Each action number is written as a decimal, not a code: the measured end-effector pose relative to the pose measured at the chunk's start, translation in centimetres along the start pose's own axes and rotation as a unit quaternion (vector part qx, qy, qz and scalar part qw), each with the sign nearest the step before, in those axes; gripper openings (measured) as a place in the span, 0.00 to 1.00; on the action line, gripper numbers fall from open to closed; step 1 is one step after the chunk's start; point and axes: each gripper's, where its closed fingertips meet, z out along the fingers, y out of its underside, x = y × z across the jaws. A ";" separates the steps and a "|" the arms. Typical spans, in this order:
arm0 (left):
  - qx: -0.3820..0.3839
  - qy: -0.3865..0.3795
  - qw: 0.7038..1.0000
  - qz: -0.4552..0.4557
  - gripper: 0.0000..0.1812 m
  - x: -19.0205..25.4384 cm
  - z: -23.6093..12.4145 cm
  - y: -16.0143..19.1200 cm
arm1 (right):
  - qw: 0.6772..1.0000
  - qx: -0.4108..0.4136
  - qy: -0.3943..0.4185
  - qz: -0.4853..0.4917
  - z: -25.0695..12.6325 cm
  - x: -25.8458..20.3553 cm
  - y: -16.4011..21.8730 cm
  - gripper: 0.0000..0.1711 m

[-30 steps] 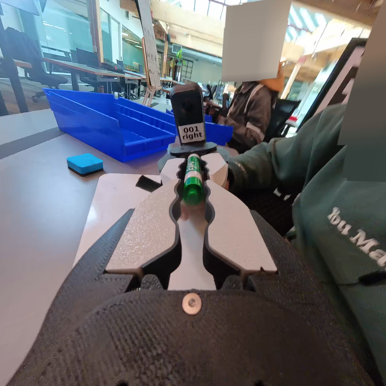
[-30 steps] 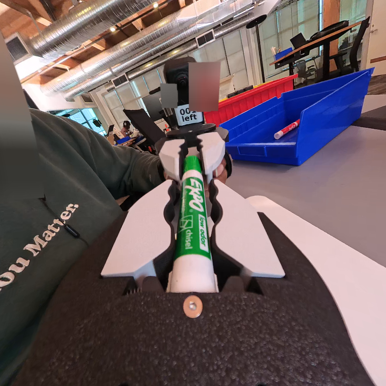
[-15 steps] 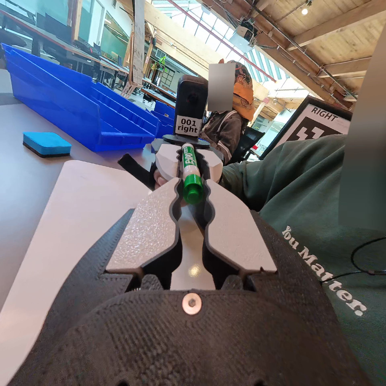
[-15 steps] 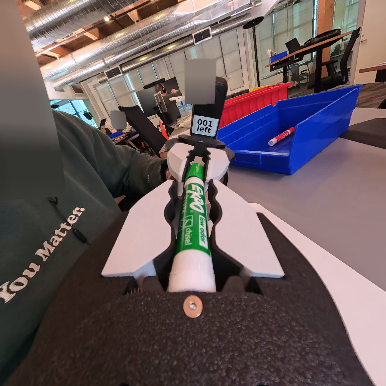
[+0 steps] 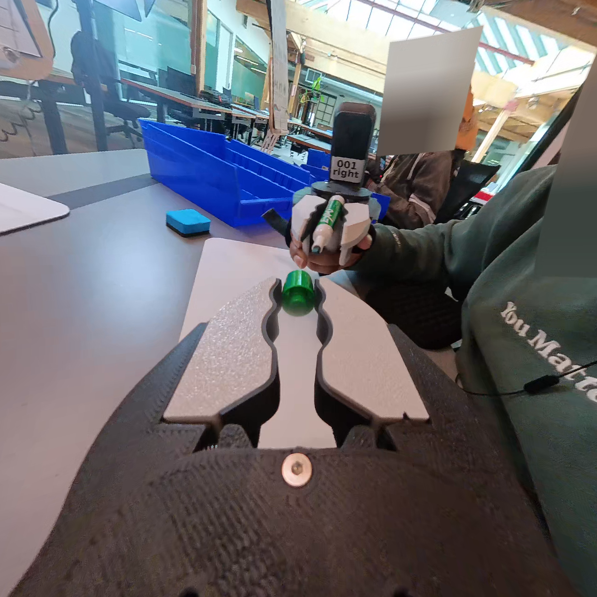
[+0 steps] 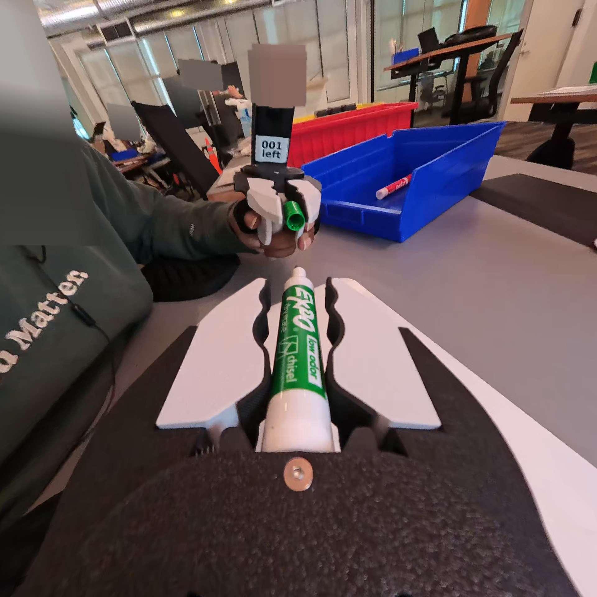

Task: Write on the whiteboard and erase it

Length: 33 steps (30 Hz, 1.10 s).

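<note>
My left gripper (image 5: 297, 286) is shut on a green marker cap (image 5: 298, 295), held above the small whiteboard (image 5: 232, 268) lying on the grey table. My right gripper (image 6: 297, 284) is shut on the green-and-white marker (image 6: 298, 349), uncapped, its tip pointing forward. The two grippers face each other a short way apart. The right gripper with the marker (image 5: 327, 223) shows in the left wrist view; the left gripper with the cap (image 6: 294, 219) shows in the right wrist view. A blue eraser (image 5: 188, 222) lies on the table beyond the board's left corner.
A blue bin (image 5: 206, 174) stands behind the eraser. Another blue bin (image 6: 452, 168) holds a red marker (image 6: 394, 186), with a red bin (image 6: 349, 129) behind it. A person in a green sweatshirt (image 5: 533, 323) sits at the table's edge. A second white board (image 5: 26, 206) lies far left.
The cap has come off the marker. The grippers have drawn apart, the left with the cap, the right with the marker body. Both views now tilt down toward the table.
</note>
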 end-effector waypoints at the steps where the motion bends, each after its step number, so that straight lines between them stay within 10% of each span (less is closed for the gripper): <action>1: 0.001 -0.007 1.000 0.004 0.11 -0.3 -0.2 -0.1 | 1.000 -0.005 0.005 -0.005 0.1 -0.1 0.2 0.20; 33: 0.004 -0.089 0.996 0.026 0.11 -4.1 -3.1 1.9 | 0.997 -0.020 0.066 -0.038 -1.1 2.3 1.3 0.20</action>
